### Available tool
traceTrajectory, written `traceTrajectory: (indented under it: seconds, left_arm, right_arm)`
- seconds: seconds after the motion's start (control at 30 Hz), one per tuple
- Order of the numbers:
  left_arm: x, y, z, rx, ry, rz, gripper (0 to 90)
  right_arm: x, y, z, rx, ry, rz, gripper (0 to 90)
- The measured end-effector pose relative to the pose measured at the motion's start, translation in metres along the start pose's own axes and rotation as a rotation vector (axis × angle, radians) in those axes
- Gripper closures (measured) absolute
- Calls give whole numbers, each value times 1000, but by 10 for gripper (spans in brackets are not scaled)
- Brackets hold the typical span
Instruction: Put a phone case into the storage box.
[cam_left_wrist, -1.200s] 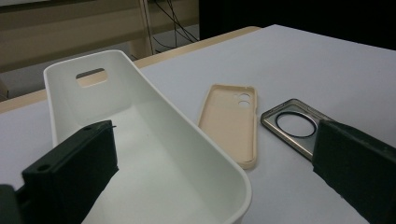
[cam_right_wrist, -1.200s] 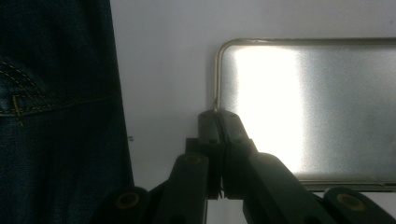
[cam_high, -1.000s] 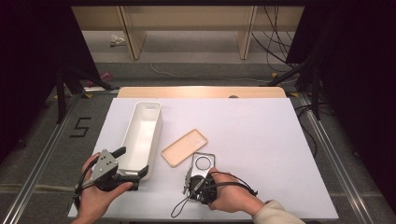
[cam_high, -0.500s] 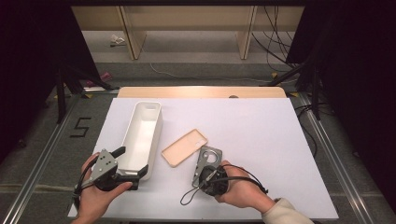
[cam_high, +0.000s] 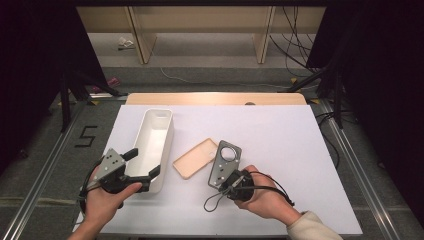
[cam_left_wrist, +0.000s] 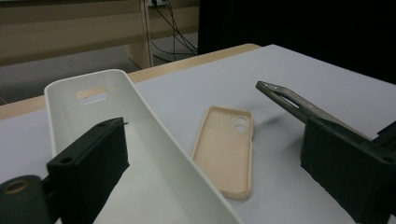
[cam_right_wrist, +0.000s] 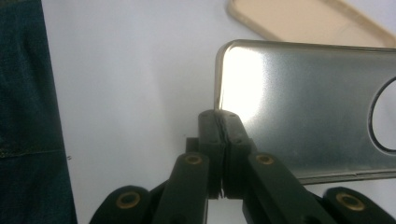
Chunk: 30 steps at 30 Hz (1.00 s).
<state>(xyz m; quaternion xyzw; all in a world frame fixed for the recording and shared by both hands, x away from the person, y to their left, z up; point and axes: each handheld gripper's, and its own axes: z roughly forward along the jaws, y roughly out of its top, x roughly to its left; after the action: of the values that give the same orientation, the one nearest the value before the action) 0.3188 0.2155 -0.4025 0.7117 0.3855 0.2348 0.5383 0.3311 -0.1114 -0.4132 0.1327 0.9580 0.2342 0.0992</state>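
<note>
A long white bin (cam_high: 153, 145) lies on the left part of the white table (cam_high: 280, 140), its length running near to far, and a beige phone case (cam_high: 195, 158) lies flat just right of it, hollow side up. Those two stand closest to the work; the right half of the table is bare.

The right gripper (cam_high: 231, 181) has its jaws pinched tight on the near edge of a grey metal phone case (cam_high: 225, 161). The case is lifted off the table and tilted, its long axis running away from the hand toward the far side, the round camera hole at the far end. Its left edge hangs just beside the beige case's right end.

The left gripper (cam_high: 142, 166) stands wide, its jaws having just been closing a little; they straddle the bin's near right wall without pressing it, one jaw inside the bin.
</note>
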Motion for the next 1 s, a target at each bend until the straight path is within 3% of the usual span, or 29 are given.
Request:
traceTrajectory:
  seconds: [0.17, 0.2, 0.53, 0.63, 0.8, 1.0]
  left_arm:
    - [-8, 18, 18, 67, -1, 7, 119]
    - [-11, 21, 22, 79, -6, 8, 127]
    - [-38, 56, 76, 138, -79, 45, 171]
    - [-42, 63, 98, 182, -103, 22, 215]
    - [-48, 69, 135, 278, -111, 21, 299]
    - [-52, 68, 170, 390, -134, -32, 359]
  right_arm:
    - [-1, -5, -3, -38, -33, -32, 893]
    - [0, -5, -4, -40, -30, -17, 893]
    - [5, -4, -5, -56, -66, -59, 893]
    - [6, -3, -5, -46, -58, -53, 894]
    - [7, -3, -3, -53, -62, -62, 893]
    - [7, -3, -4, -61, -68, -57, 894]
